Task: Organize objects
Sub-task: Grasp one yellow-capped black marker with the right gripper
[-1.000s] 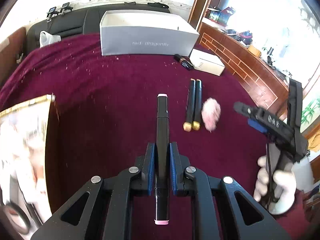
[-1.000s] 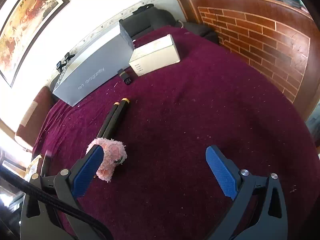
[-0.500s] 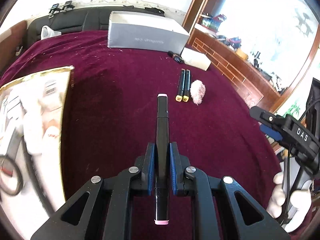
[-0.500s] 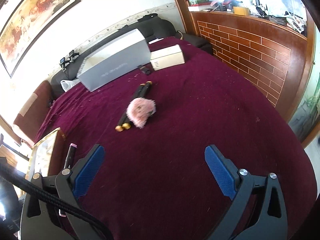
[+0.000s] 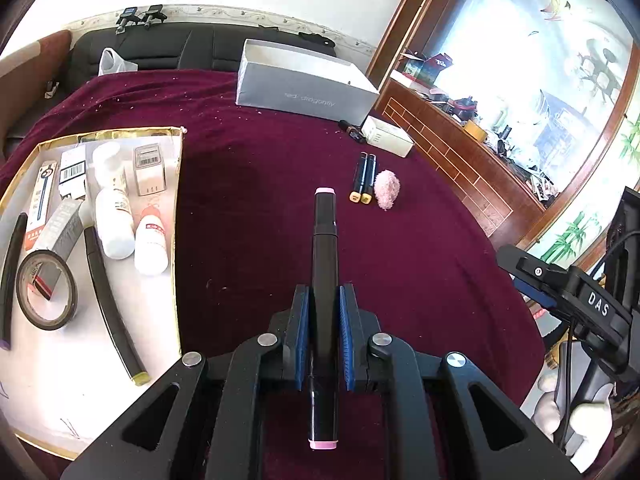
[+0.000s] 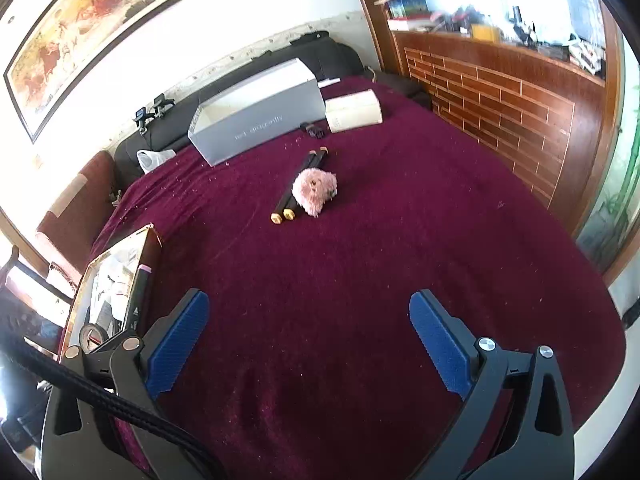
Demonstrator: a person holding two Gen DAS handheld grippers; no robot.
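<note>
- Left gripper (image 5: 323, 336), at bottom centre, clamps a black marker with pink end caps (image 5: 325, 280) lengthwise between its blue pads.
- Right gripper (image 6: 308, 344) hangs spread wide, holding nothing.
- White gold-edged tray (image 5: 175, 240), at left, already holds bottles, tape and pens; likely the marker goes there next, needing a leftward swing.
- Two black yellow-capped markers (image 5: 365, 178) and a pink plush toy (image 5: 387, 189) wait upper centre.

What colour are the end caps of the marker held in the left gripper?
Pink, on a black marker body; clearest in the left wrist view, left gripper.
</note>
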